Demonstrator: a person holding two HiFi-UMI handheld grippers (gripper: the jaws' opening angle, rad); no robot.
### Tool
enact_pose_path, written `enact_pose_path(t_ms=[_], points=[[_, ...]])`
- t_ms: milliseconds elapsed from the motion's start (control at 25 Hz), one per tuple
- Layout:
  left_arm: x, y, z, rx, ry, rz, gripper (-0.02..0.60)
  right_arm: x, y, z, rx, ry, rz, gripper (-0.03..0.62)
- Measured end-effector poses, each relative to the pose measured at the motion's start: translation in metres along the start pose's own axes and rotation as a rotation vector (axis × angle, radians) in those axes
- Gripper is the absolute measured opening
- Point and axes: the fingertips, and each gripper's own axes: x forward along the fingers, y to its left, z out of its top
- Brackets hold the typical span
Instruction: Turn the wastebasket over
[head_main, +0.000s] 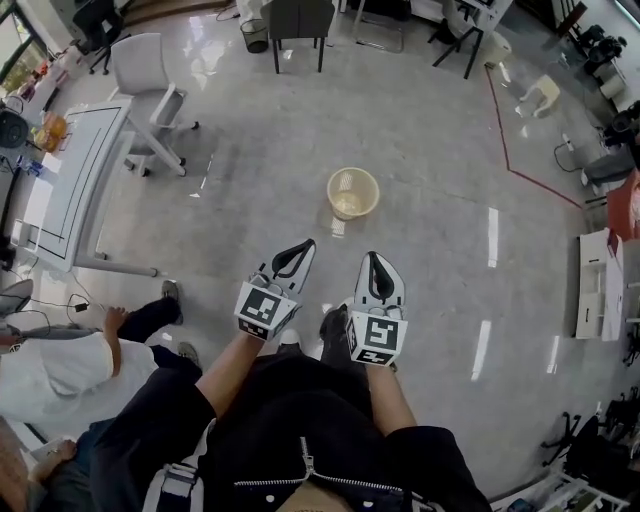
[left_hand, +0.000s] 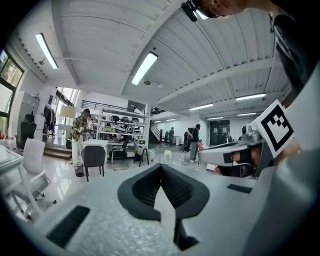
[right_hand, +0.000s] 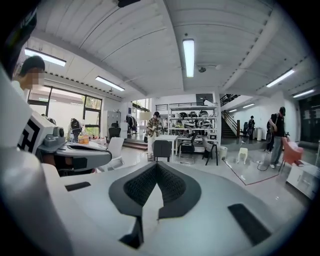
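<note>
A pale yellow wastebasket (head_main: 353, 192) stands on the floor with its open mouth up, seen only in the head view. My left gripper (head_main: 303, 250) and right gripper (head_main: 374, 261) are raised side by side well short of it, both shut with nothing between the jaws. In the left gripper view the gripper (left_hand: 161, 169) points nearly level across the room, and the right gripper's marker cube (left_hand: 275, 126) shows at the right. In the right gripper view the gripper (right_hand: 156, 167) also looks out level, the basket below its field.
A white table (head_main: 70, 185) and grey chair (head_main: 150, 95) stand at left, a dark chair (head_main: 298, 25) and a small black bin (head_main: 254, 35) at the back. A person (head_main: 70, 365) crouches at lower left. A white shelf (head_main: 600, 285) is at right. Red floor tape (head_main: 520, 165) runs right.
</note>
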Motion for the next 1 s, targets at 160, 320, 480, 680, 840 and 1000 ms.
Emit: enact_pose_path(t_ms=[160,320,480,680,840,1000], points=[[-0.034,-0.012,-0.002,-0.011,-0.01,-0.022,0.006,-0.029,0.027,-0.011,0.011,0.017,-0.013,0.009],[-0.055,-0.026,-0.003,-0.021,-0.016,-0.041,0.006,-0.052,0.041,-0.02,0.024,0.029,-0.025,0.009],[-0.07,-0.027,-0.005,-0.021,-0.018,-0.055,0.006,-0.06,0.058,-0.018,0.026,0.025,-0.036,0.009],[-0.076,-0.032,-0.008,-0.027,-0.021,-0.066,0.006,-0.062,0.064,-0.018,0.023,0.024,-0.032,0.009],[-0.081,-0.032,-0.012,-0.026,-0.025,-0.064,0.006,-0.065,0.068,-0.021,0.016,0.023,-0.03,0.009],[-0.09,-0.032,-0.019,-0.021,-0.017,-0.067,0.006,-0.07,0.077,-0.025,0.009,0.023,-0.024,0.009]])
